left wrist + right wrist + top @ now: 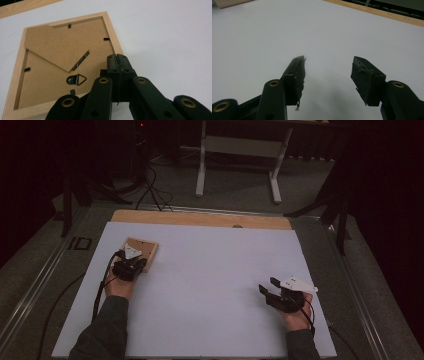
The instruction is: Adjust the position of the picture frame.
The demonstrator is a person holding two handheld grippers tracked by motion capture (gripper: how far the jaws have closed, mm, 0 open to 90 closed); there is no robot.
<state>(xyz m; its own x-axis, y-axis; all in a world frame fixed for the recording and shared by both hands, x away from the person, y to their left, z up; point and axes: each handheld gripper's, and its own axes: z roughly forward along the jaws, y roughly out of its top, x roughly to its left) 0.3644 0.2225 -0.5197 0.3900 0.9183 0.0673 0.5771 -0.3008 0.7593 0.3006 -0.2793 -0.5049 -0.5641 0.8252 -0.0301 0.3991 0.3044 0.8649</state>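
The picture frame (141,251) lies face down on the white sheet (210,280) at the far-left area of the table, its brown backing board (55,65) upward, with the hanger ring (76,79) and the turn clips (106,39) exposed. The left gripper (131,266) rests at the frame's near edge, at about 6 o'clock from it; its jaws are pressed fully together with nothing between them, tips pointing toward 12 o'clock over the frame's near-right corner. The frame sits rotated, one corner toward 1 o'clock. The right gripper (267,288) hovers well apart at about 4 o'clock from the frame, jaws spread wide over bare sheet. The left hand is clearly nearer. No brand, label or legible writing is visible.
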